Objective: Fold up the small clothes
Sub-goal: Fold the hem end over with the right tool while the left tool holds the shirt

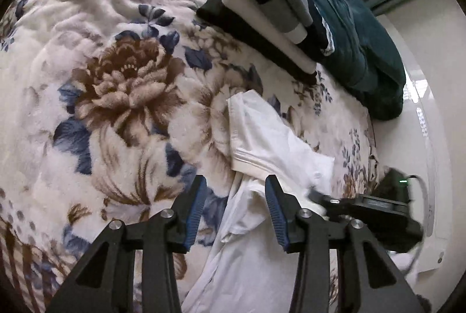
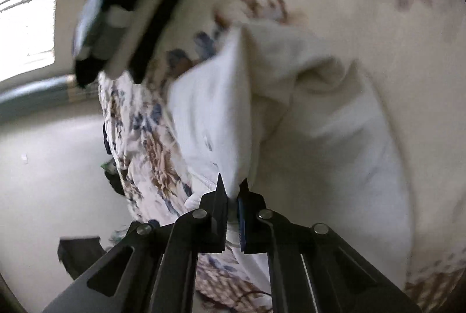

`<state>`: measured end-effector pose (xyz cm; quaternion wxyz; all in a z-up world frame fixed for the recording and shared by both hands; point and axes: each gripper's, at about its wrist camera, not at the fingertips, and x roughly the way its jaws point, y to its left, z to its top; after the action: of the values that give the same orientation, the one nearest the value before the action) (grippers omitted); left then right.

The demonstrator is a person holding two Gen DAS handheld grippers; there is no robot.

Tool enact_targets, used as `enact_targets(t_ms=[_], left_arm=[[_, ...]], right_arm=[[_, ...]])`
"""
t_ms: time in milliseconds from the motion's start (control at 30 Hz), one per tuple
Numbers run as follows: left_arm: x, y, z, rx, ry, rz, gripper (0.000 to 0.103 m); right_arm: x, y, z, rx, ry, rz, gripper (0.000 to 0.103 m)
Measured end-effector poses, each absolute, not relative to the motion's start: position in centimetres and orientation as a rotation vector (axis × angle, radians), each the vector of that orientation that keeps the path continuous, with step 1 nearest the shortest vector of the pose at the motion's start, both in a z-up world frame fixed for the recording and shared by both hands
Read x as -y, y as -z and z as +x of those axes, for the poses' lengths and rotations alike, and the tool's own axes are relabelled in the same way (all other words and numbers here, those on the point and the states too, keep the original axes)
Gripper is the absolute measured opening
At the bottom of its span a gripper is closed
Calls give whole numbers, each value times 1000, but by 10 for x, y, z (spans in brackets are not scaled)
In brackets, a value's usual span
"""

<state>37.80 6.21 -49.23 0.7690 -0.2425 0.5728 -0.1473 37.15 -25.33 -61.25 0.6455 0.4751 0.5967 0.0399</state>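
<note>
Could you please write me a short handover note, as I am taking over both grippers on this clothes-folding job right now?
Left gripper: open, over the edge of the white garment, gripping nothing.
Right gripper: shut on a bunched edge of the white garment.
The garment lies crumpled on the floral blanket.
Done: a stack of folded clothes lies at the blanket's far side.
Left: take a second edge with the left gripper, spread the garment flat, fold it, add it to the stack.

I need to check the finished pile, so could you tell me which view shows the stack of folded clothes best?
The left wrist view: the stack of folded clothes is sharp there, its layers distinct on the floral blanket. The right wrist view shows it blurred in a corner.
</note>
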Motion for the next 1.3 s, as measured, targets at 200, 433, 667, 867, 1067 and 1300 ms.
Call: enact_targets(t_ms=[200,433,667,867,1067,1300], left_arm=[[-52,501,371,-1300,358,-512,39],[-43,509,376,-1316,356,-526,39],[-46,507,383,-1319,336,-483,39],[-44,503,379,-1328,357,-465,39],[-33,512,378,-1359,377,-490,55],[-13,510,382,-1362,417,-497,55]], right_arm=[[281,589,333,-1395,-62,966,3],[302,619,318,-1350,-87,1180,31],[262,654,365,-1319,-136,1267,6],[263,609,346,-1291,-94,1120,3],[292,604,305,-1344,4,1055,3],[306,632,291,-1446,81,972,3]])
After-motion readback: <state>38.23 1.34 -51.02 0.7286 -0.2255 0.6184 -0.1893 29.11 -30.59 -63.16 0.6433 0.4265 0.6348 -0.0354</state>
